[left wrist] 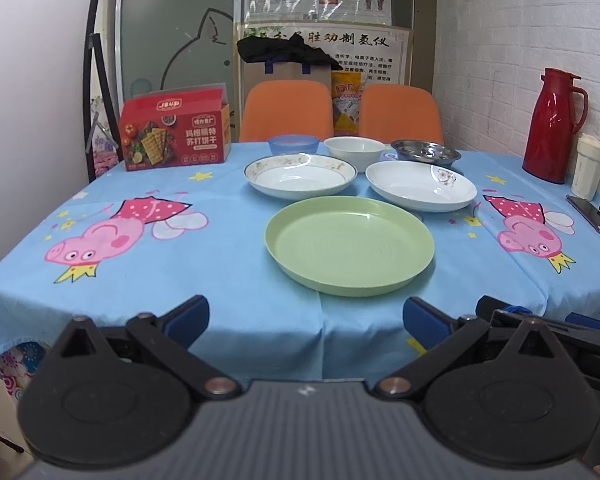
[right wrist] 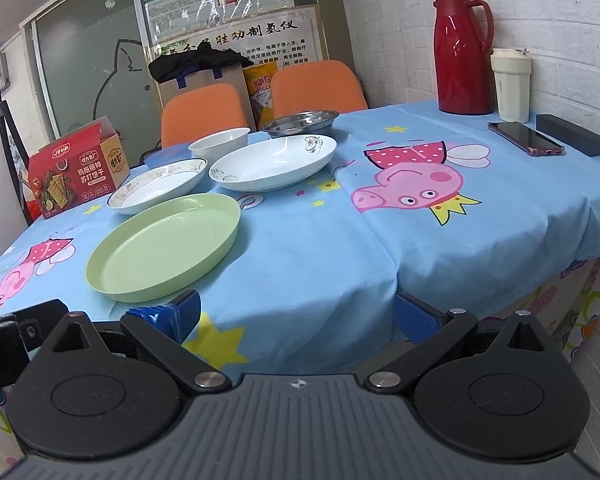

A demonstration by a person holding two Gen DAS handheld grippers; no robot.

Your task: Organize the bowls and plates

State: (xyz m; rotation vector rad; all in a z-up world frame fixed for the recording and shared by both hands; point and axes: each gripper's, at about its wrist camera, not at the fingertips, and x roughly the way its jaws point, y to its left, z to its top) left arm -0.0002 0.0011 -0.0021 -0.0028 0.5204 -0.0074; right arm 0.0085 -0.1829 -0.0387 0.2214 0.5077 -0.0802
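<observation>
Both grippers, left (left wrist: 306, 322) and right (right wrist: 298, 314), spread wide and grasping nothing at table edge; round pale-green plastic plate (left wrist: 350, 245) nearest, white ceramic dishes (left wrist: 300, 176) behind it on blue tablecloth (left wrist: 220, 280).

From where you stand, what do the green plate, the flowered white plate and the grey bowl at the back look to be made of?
Green plate: probably plastic, judging by its matte, even pastel colour and soft sheen. Flowered white plate: likely glazed ceramic or porcelain, glossy with a printed flower near the rim, though melamine is possible. Grey bowl: metal, seemingly stainless steel, given its mirror-like reflections.
</observation>
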